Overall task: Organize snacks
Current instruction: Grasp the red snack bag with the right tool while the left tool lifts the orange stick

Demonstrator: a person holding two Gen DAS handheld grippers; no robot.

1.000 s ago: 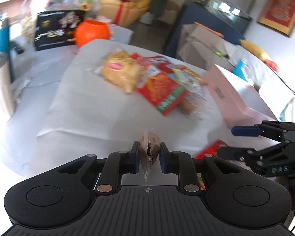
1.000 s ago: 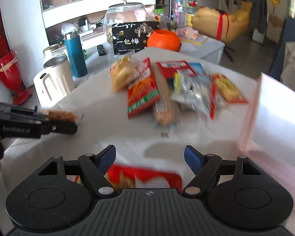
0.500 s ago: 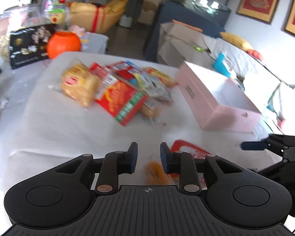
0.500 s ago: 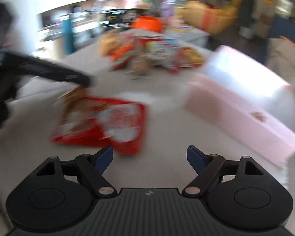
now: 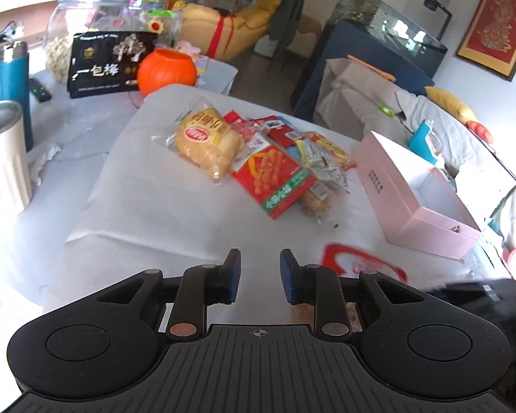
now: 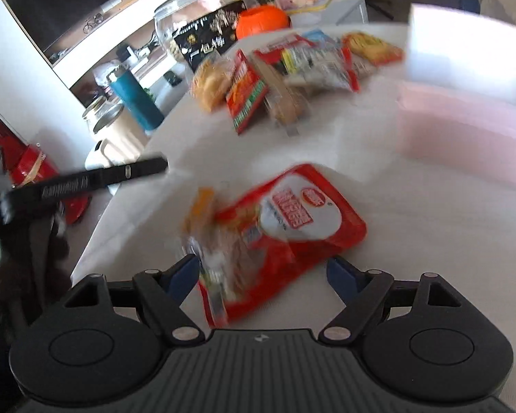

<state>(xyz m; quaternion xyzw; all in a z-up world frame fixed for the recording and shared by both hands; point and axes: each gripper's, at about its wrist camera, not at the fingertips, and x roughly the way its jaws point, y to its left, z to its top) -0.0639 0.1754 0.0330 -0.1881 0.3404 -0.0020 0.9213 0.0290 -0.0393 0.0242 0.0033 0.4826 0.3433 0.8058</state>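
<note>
A second ago a small brown snack packet was pinched upright in the left tongs; now nothing is seen between their pads, which stand a little apart, released. The small packet has been laid on the near end of the red snack pouch, just ahead of the right tongs. A first small grouping seems to have been started here, apart from the main heap. The right tongs are spread wide, with the pouch's near end lying between the jaws but not pressed by either pad; a grasp of it is judged likely next, though motion blur keeps the contact uncertain.

Left of the left tongs, a cream tumbler and a teal bottle are seen. Straight ahead and well apart lies the snack heap on the white cloth. To the right of it an open pink box stands, apparently almost empty. Beyond are found an orange pumpkin bowl, a black gift box, a yellow sofa and a framed red picture.
</note>
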